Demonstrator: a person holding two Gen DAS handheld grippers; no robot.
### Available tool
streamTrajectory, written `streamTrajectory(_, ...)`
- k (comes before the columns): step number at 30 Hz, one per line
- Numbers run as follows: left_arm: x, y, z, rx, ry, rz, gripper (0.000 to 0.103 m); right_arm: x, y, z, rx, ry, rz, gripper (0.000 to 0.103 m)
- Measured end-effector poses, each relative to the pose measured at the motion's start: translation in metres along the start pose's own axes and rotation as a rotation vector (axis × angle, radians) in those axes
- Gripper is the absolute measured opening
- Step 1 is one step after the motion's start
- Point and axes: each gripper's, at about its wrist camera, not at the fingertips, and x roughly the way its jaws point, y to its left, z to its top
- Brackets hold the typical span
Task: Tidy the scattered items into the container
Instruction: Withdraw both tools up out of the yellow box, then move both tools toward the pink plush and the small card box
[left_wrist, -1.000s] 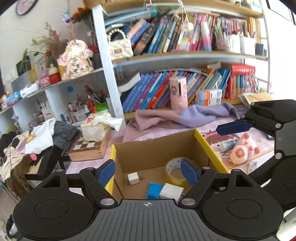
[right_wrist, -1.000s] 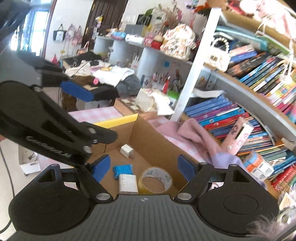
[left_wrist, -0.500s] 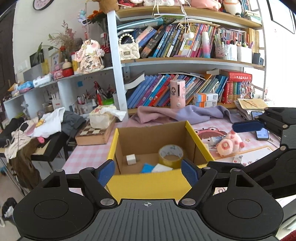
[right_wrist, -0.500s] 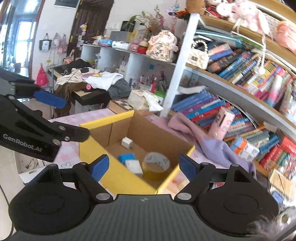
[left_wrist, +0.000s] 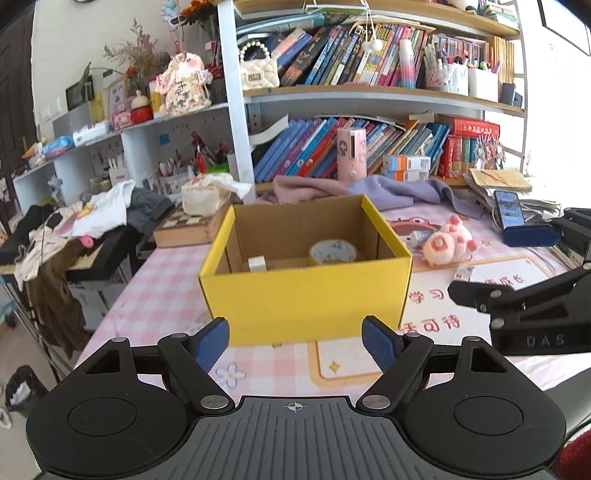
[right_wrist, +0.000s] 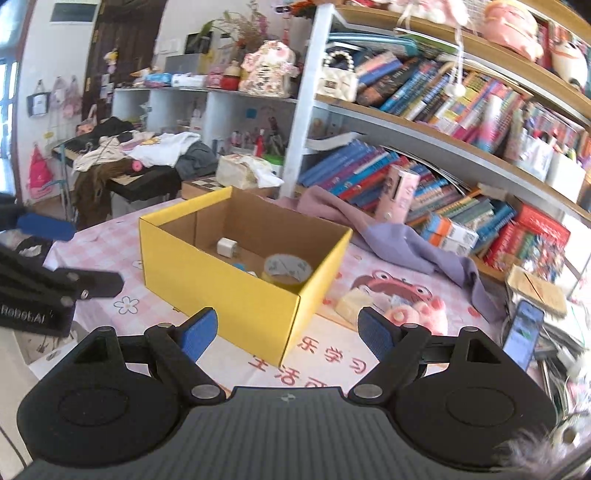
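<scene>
A yellow cardboard box (left_wrist: 306, 295) stands open on the pink checked table (left_wrist: 155, 291). Inside lie a roll of tape (left_wrist: 332, 252) and a white cube charger (left_wrist: 257, 263); the right wrist view shows the box (right_wrist: 221, 291), the tape (right_wrist: 287, 268), the charger (right_wrist: 226, 246) and a bit of a blue item (right_wrist: 240, 266). My left gripper (left_wrist: 295, 341) is open and empty, just in front of the box. My right gripper (right_wrist: 286, 336) is open and empty, near the box's front right corner. A pink pig plush (left_wrist: 445, 243) lies right of the box.
A purple cloth (left_wrist: 388, 190) lies behind the box under crowded bookshelves. A phone (left_wrist: 509, 212) leans at the far right. A pale block (right_wrist: 352, 302) and small wrappers lie by the plush (right_wrist: 417, 314). A chessboard box (left_wrist: 188, 229) with a tissue pack sits at the back left.
Both grippers have pulled back and away from above the box; the box now looks farther off and its yellow front wall shows. Both stay open and empty.
</scene>
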Motion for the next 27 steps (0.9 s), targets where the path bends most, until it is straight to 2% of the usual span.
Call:
streamTrajectory(10, -0.005, -0.009, -0.022, -0.017, 0.023, 0.034, 0.081, -0.005, 0.003, -0.024, 0.063, 0.071, -0.035, 0.084)
streamTrajectory(20, 0.002, -0.019, -0.042, -0.019, 0.111, 0.008, 0.081, -0.007, 0.008, -0.043, 0.059, 0.147, -0.016, 0.087)
streamTrajectory(27, 0.001, -0.024, -0.046, -0.023, 0.128, -0.008, 0.081, -0.01, 0.009, -0.048, 0.051, 0.167, -0.012, 0.089)
